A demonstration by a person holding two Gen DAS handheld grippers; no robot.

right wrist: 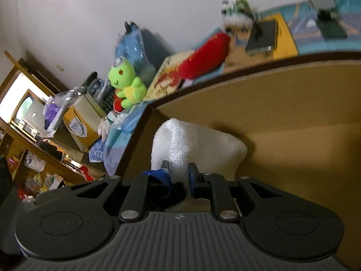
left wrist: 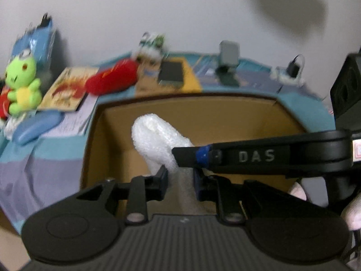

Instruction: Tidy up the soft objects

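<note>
A white foam sheet [left wrist: 155, 140] is folded and held over the open cardboard box [left wrist: 225, 113]. My left gripper [left wrist: 180, 178] is shut on its lower end. My right gripper [right wrist: 178, 171] is shut on the same foam sheet [right wrist: 196, 144] inside the box [right wrist: 293, 113]; its finger [left wrist: 194, 155] crosses the left wrist view from the right. A green frog plush [left wrist: 22, 83] and a red plush [left wrist: 112, 76] lie on the bed behind the box. They also show in the right wrist view, the frog [right wrist: 126, 83] and the red plush [right wrist: 203, 56].
The bed [left wrist: 56, 149] has a blue and purple cover. On it lie a picture book [left wrist: 67, 88], a blue soft item [left wrist: 36, 128], a dark notebook [left wrist: 170, 72], a phone on a stand [left wrist: 227, 56] and a small panda toy [left wrist: 151, 45]. Cluttered shelves [right wrist: 33, 146] stand left.
</note>
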